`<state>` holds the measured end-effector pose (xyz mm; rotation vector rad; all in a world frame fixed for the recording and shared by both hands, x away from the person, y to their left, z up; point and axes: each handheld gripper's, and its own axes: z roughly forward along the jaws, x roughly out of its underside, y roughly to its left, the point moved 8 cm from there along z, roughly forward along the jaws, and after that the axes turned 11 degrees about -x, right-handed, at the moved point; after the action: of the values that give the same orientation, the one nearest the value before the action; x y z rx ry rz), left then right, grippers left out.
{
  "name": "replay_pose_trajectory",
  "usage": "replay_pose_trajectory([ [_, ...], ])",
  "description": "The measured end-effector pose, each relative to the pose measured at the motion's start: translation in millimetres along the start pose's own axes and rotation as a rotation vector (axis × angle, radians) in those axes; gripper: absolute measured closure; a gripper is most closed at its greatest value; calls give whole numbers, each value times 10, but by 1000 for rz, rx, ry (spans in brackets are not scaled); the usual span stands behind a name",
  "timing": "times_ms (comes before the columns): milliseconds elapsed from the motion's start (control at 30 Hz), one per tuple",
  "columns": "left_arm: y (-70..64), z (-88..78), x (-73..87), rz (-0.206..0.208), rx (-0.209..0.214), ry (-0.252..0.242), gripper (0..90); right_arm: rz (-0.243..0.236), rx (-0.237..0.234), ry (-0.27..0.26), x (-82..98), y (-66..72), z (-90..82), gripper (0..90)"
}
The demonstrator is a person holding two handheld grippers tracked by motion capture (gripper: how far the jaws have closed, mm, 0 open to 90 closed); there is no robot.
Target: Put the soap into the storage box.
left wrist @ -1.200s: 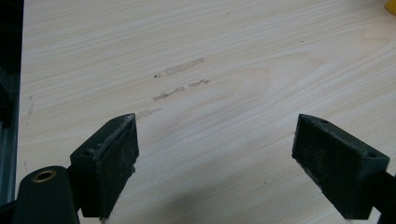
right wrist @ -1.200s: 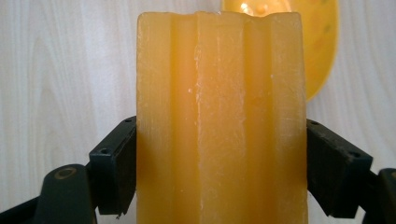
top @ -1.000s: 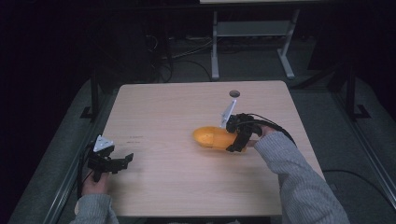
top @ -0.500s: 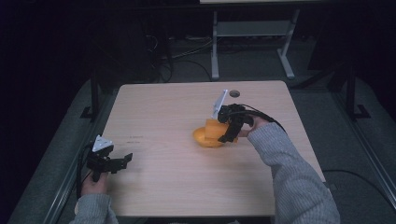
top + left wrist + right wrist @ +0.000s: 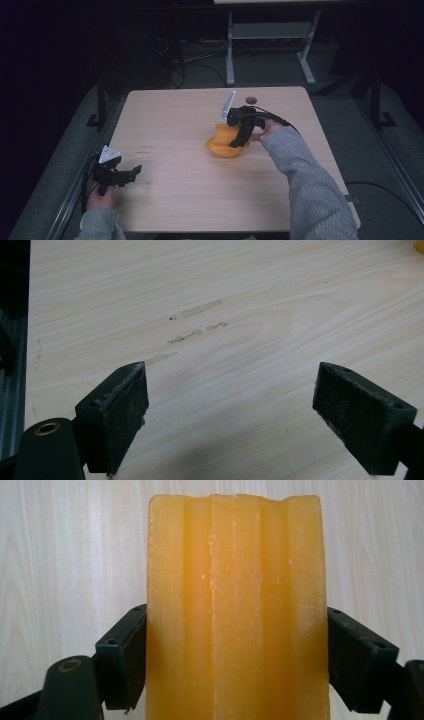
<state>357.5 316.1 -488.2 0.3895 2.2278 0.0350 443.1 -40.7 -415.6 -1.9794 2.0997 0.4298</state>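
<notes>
Where the high view looks down on the pale wood-grain counter [image 5: 175,200], an orange object [image 5: 223,142] sits a little right of the middle, rounded at its base with a squarer block rising from it. The right gripper [image 5: 239,136] reaches onto it from the right, its black body angled downward over the object's top and side, a grey plate standing up behind it and a dark cable looping back toward a grey knitted sleeve [image 5: 310,185]. Near the counter's front-left edge, well apart from the orange object, the left gripper [image 5: 131,172] is held low in the left hand [image 5: 101,199], its grey three-cornered plate on top. A small dark round spot [image 5: 251,99] marks the counter near its far edge.

From the left gripper view, the two black jaws stand wide apart with bare counter between them; their inner pads look rough and dusty. Faint grey scuff marks [image 5: 195,325] lie in short dashes on the smooth, light grain ahead.

Along the right gripper view, the orange object [image 5: 237,610] appears as a waxy, translucent slab with lengthwise ridges and grooves and a slightly chipped far end. Both black jaws press against its long sides, pinching it, with pale counter beneath.
</notes>
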Motion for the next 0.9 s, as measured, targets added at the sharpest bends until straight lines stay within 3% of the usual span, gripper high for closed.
replay_pose_trajectory([
  [167,4,-1,1,-5,1,-3,139,-5,-8,-20,-29,-51,17,209],
  [433,7,0,3,-8,2,-2,138,10,-33,3,9,-99,143,209],
  [900,12,-1,5,-7,2,0,138,6,-31,2,6,-131,193,209],
])
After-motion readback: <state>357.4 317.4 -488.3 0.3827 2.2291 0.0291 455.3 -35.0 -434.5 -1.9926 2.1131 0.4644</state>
